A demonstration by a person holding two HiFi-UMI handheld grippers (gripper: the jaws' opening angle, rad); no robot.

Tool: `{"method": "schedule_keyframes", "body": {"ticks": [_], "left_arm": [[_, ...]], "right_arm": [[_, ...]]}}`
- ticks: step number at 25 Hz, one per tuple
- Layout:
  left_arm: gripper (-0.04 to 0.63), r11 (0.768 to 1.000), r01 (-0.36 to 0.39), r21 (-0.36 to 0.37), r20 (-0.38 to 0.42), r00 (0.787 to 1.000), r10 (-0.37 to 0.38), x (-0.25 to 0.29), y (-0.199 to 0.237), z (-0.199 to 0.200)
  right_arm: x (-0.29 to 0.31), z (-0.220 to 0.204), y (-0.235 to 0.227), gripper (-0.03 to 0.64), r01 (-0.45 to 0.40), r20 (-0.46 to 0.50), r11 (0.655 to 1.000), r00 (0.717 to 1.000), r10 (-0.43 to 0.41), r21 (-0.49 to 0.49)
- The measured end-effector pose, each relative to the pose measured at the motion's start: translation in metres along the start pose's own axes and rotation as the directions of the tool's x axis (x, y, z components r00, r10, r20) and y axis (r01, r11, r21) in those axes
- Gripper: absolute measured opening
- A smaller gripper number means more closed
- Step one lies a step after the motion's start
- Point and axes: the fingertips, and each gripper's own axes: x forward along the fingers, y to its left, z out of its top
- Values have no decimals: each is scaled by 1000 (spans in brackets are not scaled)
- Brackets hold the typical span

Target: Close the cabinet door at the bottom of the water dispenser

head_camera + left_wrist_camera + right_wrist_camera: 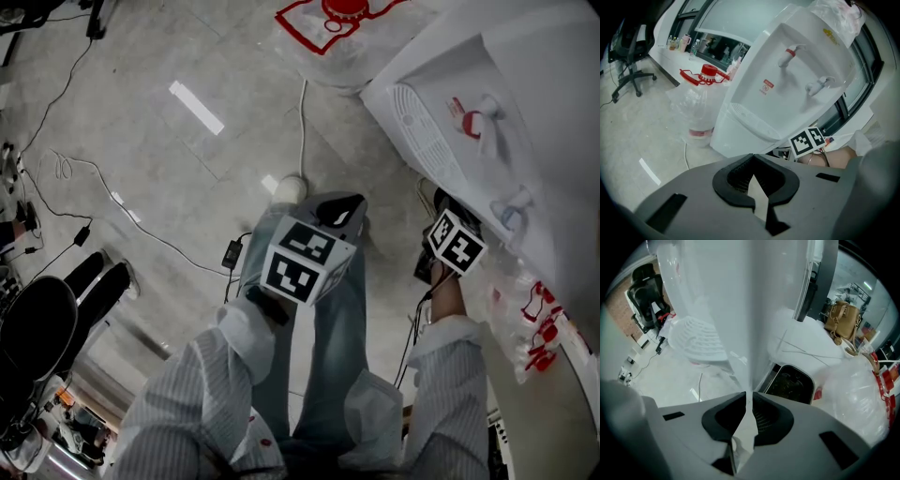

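Note:
The white water dispenser (487, 122) stands at the right of the head view and fills the middle of the left gripper view (787, 84). In the right gripper view a white panel, the cabinet door (740, 305), runs edge-on down into my right gripper (746, 397), whose pads close on its thin edge. A dark rounded opening (790, 383) shows just behind it. My right gripper (448, 208) sits low beside the dispenser's base. My left gripper (339, 212) hangs over the floor, away from the dispenser, its jaws (753, 157) shut with nothing between them.
A large water bottle (701, 103) with a red cap, wrapped in clear plastic, stands left of the dispenser. Cables (94, 178) trail over the floor. An office chair (630, 51) is at the far left. A plastic bag (539, 319) with red print lies at the right.

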Motion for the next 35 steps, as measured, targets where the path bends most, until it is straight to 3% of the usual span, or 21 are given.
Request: {"method": "schedule_keyframes", "body": {"ticks": [5, 10, 16, 21, 27, 29, 32, 35], "left_arm": [[11, 999, 15, 29, 22, 1000, -15, -16, -8, 22], [9, 993, 45, 113, 34, 998, -50, -50, -23, 55], [9, 974, 89, 207, 92, 990, -110, -109, -45, 114], [11, 948, 134, 289, 141, 973, -180, -180, -82, 156], [9, 891, 188, 413, 223, 928, -299, -266, -133, 211], [11, 867, 211, 452, 232, 911, -342, -293, -153, 219], [9, 836, 246, 490, 239, 885, -400, -331, -180, 223], [11, 805, 266, 530, 258, 854, -452, -364, -203, 230]], "right_arm": [[-33, 6, 28, 48, -88, 48, 996, 995, 88, -1], [-90, 27, 66, 48, -180, 121, 984, 977, 177, 9], [-181, 78, 106, 48, -288, 263, 957, 925, 272, 23], [-290, 122, 135, 35, -352, 418, 935, 845, 334, -36], [-445, 199, 147, 15, -270, 671, 943, 665, 329, -195], [-496, 210, 149, 14, -232, 715, 943, 615, 333, -239], [-563, 215, 155, 14, -243, 759, 935, 548, 352, -258], [-610, 210, 168, 14, -222, 780, 932, 511, 362, -287]]}}
